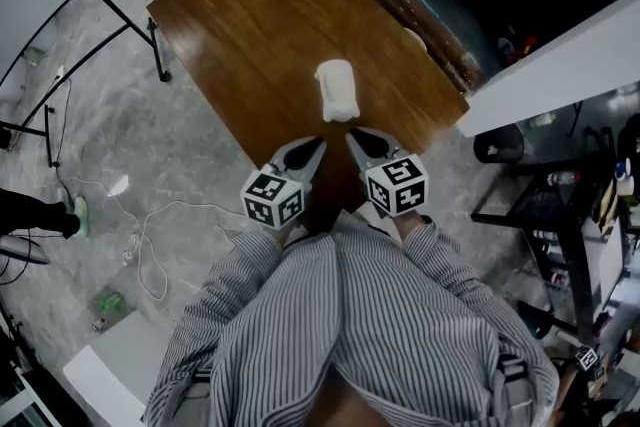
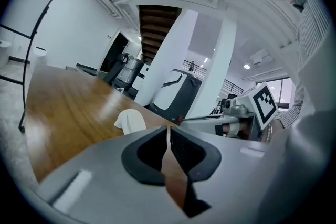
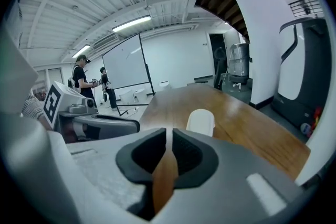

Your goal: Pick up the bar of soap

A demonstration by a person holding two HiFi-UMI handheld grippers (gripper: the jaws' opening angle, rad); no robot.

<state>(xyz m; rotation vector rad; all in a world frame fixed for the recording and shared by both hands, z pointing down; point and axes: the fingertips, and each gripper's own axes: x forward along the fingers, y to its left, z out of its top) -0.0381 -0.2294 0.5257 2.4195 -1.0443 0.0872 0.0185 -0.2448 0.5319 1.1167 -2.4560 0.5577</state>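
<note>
Head view: a pale bar of soap (image 1: 337, 90) lies on a wooden table (image 1: 250, 25), close to its near edge. The left gripper (image 1: 320, 145) and right gripper (image 1: 350, 137) hover just short of it

Left gripper view: jaws closed, empty, soap ahead

Right gripper view: jaws closed to a thin slit, empty, soap ahead
</note>
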